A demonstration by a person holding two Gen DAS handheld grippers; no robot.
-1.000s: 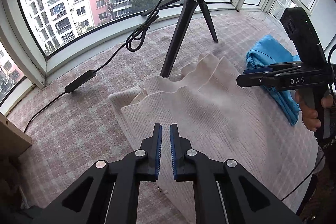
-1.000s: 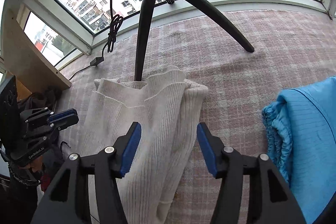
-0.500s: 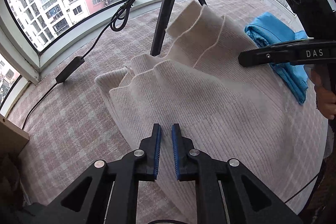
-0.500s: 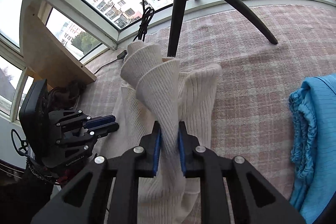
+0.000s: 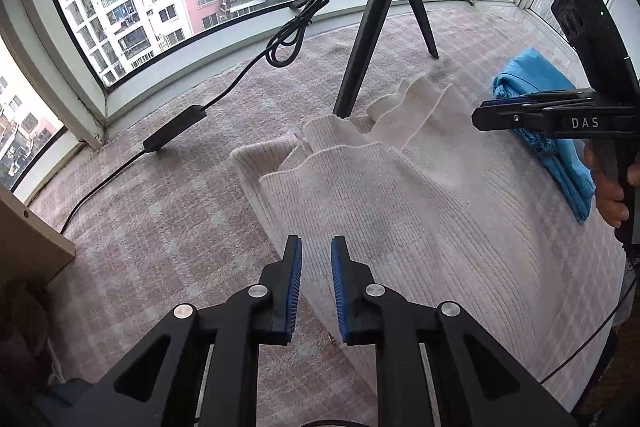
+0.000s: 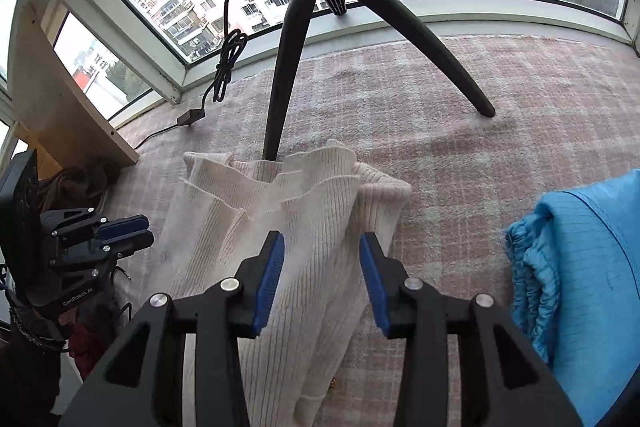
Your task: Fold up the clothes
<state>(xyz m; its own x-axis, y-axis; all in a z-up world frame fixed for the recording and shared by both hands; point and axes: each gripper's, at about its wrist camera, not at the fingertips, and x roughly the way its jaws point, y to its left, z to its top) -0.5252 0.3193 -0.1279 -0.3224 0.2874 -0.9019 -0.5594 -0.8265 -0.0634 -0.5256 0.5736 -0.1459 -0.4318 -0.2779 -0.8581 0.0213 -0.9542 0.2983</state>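
A cream ribbed knit garment (image 5: 420, 219) lies folded lengthwise on the pink checked cover (image 5: 160, 219), its wavy hem near the tripod. My left gripper (image 5: 316, 247) hovers over the garment's left edge. Its jaws are opening slightly, with a narrow gap and no cloth pinched. My right gripper (image 6: 321, 243) is opening too: a fold of the cream garment (image 6: 248, 219) lies between its blue pads, which do not press on it. Each gripper shows in the other's view, the right gripper (image 5: 480, 115) held by a hand and the left gripper (image 6: 144, 231) at the garment's left.
A black tripod (image 5: 372, 39) stands just beyond the hem, with a coiled cable (image 5: 288, 43) and inline box (image 5: 174, 129) to its left. A folded blue garment (image 6: 580, 267) lies at the right. A wooden board (image 5: 24, 239) edges the left, and windows ring the cover.
Half a second ago my right gripper was shut on a raised fold of the cream garment. It has since let go, and the fold has dropped flat. The left jaws' gap has widened slightly.
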